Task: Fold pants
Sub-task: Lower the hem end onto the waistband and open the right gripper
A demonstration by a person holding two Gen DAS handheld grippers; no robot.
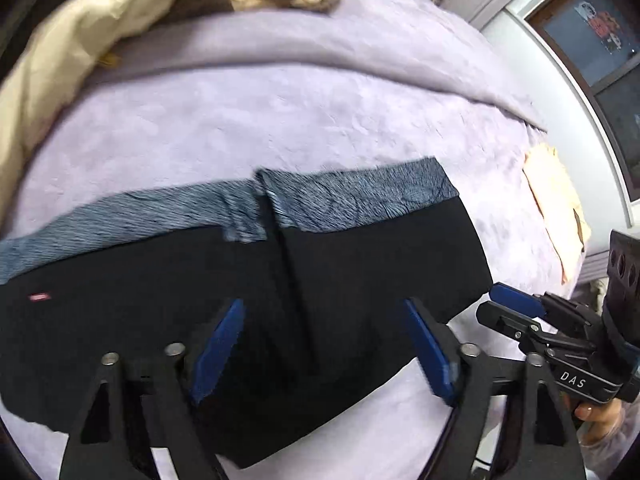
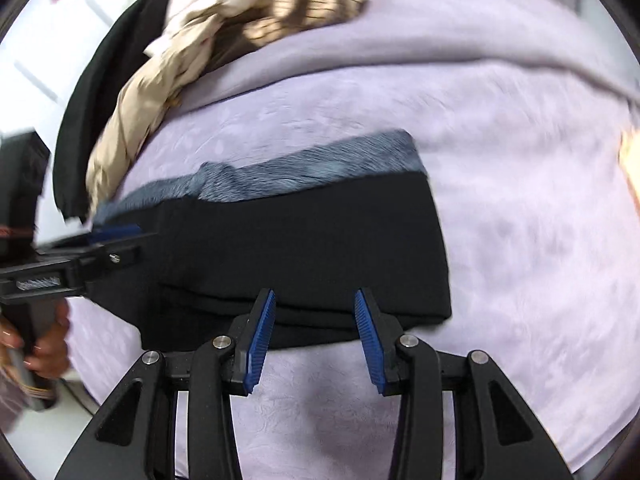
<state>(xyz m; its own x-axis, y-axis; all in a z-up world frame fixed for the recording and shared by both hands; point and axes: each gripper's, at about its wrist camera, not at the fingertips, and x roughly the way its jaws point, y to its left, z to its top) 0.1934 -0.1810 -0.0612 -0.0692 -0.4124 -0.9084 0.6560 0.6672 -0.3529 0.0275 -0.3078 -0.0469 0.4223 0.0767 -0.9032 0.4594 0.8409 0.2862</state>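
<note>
On lilac bedspread (image 1: 280, 120): folded pants (image 1: 340, 272), beige clothes (image 1: 60, 60) behind.

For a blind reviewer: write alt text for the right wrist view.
Black pants with a grey furry lining showing along the far edge lie folded on a lilac blanket. The right gripper hovers open at their near edge, holding nothing. The left gripper reaches in from the left, and beige clothes are heaped behind.

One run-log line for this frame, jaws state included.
pants: folded, flat on lavender blanket | left gripper: jaws open, above pants | right gripper: jaws open, at near edge | nothing held
</note>
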